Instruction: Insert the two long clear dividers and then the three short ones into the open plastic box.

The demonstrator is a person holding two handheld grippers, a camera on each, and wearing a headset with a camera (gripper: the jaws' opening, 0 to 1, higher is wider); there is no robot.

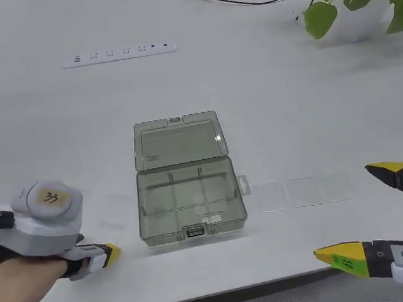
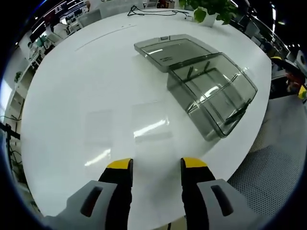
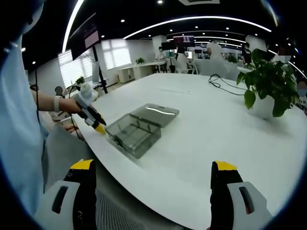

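Left hand-held gripper [image 2: 157, 164] (grey, yellow-tipped)

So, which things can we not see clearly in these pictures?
- Head view: the clear dividers right of the box are almost lost against the white table.
- Head view: tinted walls and glare hide whether any divider already stands inside the box.
- Head view: the right tool is cut by the picture's edge.
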